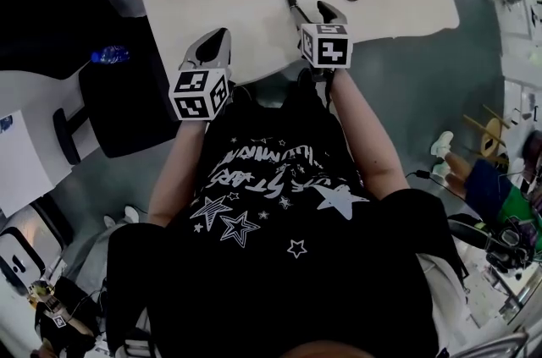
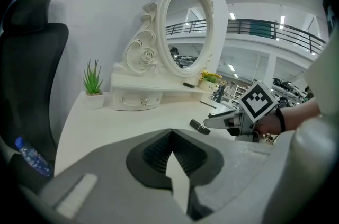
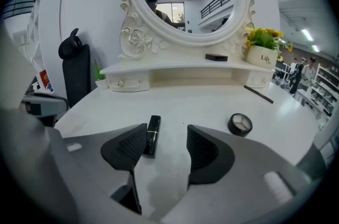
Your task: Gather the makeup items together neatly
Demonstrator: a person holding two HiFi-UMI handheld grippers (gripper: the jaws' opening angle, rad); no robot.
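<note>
White table bears lipstick, compact, pencil, plant.

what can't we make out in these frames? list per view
- Right gripper view: the near end of the black tube is hidden behind the left jaw of the right gripper, so contact is unclear.
- Right gripper view: the small black item on the vanity shelf is too small to identify.
- Left gripper view: the round compact doesn't show, likely behind the right gripper.
- Head view: the mirror is cut off by the top edge.
</note>
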